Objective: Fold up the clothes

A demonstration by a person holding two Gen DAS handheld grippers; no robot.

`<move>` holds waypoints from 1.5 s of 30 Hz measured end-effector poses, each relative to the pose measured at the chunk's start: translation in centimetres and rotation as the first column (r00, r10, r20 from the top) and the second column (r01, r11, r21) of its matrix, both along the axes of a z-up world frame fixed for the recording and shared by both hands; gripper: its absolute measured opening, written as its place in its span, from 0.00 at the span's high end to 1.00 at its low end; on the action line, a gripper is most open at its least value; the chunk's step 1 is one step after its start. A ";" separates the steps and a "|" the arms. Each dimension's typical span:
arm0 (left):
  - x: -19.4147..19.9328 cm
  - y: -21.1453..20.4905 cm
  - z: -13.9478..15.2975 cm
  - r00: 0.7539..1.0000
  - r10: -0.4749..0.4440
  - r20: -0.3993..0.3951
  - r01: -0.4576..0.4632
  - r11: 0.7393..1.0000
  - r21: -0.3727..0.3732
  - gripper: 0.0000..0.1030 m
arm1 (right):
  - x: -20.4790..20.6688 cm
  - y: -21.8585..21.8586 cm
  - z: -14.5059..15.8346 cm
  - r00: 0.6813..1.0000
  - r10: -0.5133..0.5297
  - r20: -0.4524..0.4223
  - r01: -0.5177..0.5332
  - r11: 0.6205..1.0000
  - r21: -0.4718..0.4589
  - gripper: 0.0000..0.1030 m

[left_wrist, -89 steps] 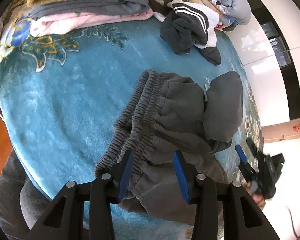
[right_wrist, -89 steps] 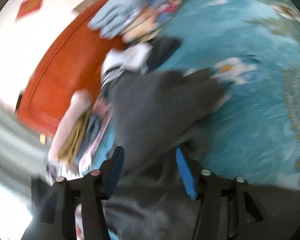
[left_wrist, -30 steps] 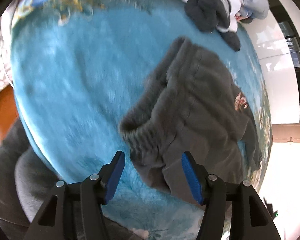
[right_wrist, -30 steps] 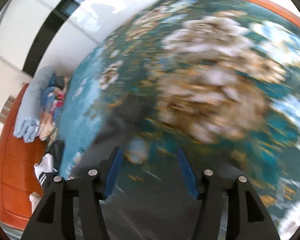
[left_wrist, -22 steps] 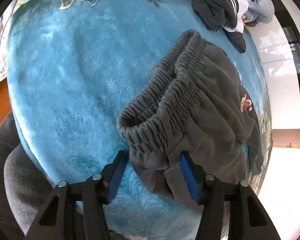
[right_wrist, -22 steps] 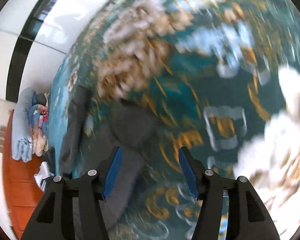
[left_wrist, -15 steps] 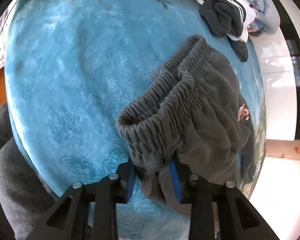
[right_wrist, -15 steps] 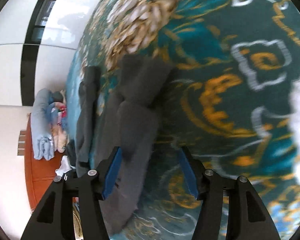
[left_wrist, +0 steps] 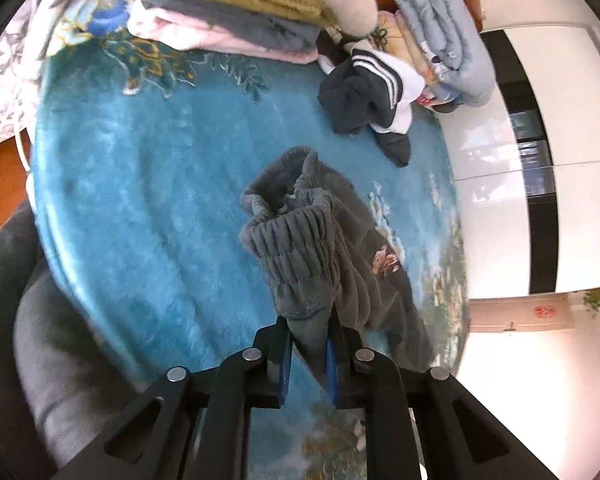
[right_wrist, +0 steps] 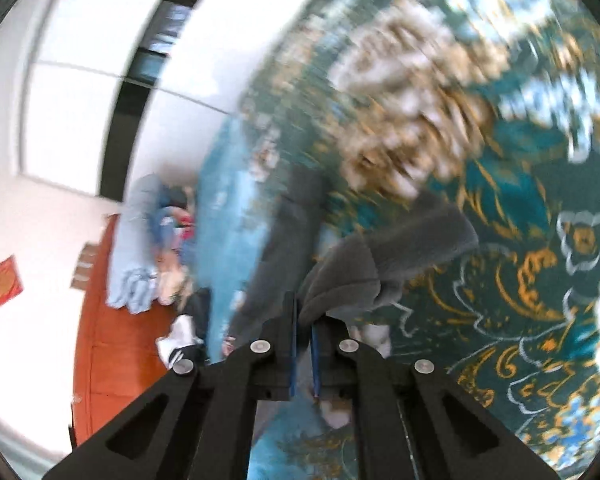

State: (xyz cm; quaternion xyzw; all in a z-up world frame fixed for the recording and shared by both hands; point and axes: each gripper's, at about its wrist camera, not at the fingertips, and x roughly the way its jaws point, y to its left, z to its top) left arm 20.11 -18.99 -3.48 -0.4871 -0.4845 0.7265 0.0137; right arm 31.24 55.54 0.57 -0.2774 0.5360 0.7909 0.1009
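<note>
Trousers [left_wrist: 320, 248], grey, elastic waistband, lie near the middle of the blue blanket-covered bed [left_wrist: 140, 200]. Left tool [left_wrist: 307, 354] pinches the waistband, lifting it off the surface. Right tool [right_wrist: 303, 342] pinches a grey leg end over the bed's patterned part; view blurred. Folded stack [left_wrist: 228, 12] and dark striped garment [left_wrist: 368, 96] lie along the bed's far edge.

No text, label or number is legible.
</note>
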 end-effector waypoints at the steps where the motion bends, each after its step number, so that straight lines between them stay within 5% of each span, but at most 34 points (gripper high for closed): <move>1: 0.3 -0.2 -0.1 1.000 0.002 0.013 -0.002 1.000 0.009 0.86 | 0.0 -0.1 0.4 1.000 0.010 0.004 -0.010 1.000 0.012 0.95; 4: 0.0 0.1 -1.6 0.996 0.005 0.088 -0.008 0.999 0.031 0.86 | -0.4 -0.4 0.7 0.999 0.023 0.023 -0.024 0.999 0.022 0.95; 8: -0.6 -0.1 -2.0 0.993 0.037 0.116 -0.054 0.988 0.147 0.85 | -2.5 -0.3 -0.5 0.998 0.010 0.059 -0.009 1.000 -0.015 0.95; 13: -3.8 -0.3 -1.8 0.981 0.077 0.181 -0.131 0.941 0.312 0.84 | -6.9 0.8 0.1 0.992 0.027 0.123 -0.025 0.999 -0.021 0.95; 22: -10.9 0.3 -4.0 0.946 0.189 0.264 -0.281 0.885 0.370 0.80 | -21.1 1.6 1.9 0.972 0.118 0.203 -0.131 0.990 0.051 0.95; 32: -15.3 -0.2 -9.1 0.925 0.268 0.270 -0.364 0.828 0.426 0.65 | -31.7 1.7 -4.1 0.945 0.100 0.313 -0.089 0.995 -0.049 0.95; 41: -12.6 -0.8 -8.1 0.967 0.186 0.173 -0.221 0.953 0.210 0.43 | -35.6 0.2 -6.4 0.943 0.139 0.303 -0.138 0.990 -0.027 0.88; 45: -11.3 -1.1 -7.5 0.981 0.137 0.135 -0.150 0.984 0.097 0.37 | -35.1 -0.4 -6.2 0.955 0.185 0.231 -0.184 0.983 -0.028 0.48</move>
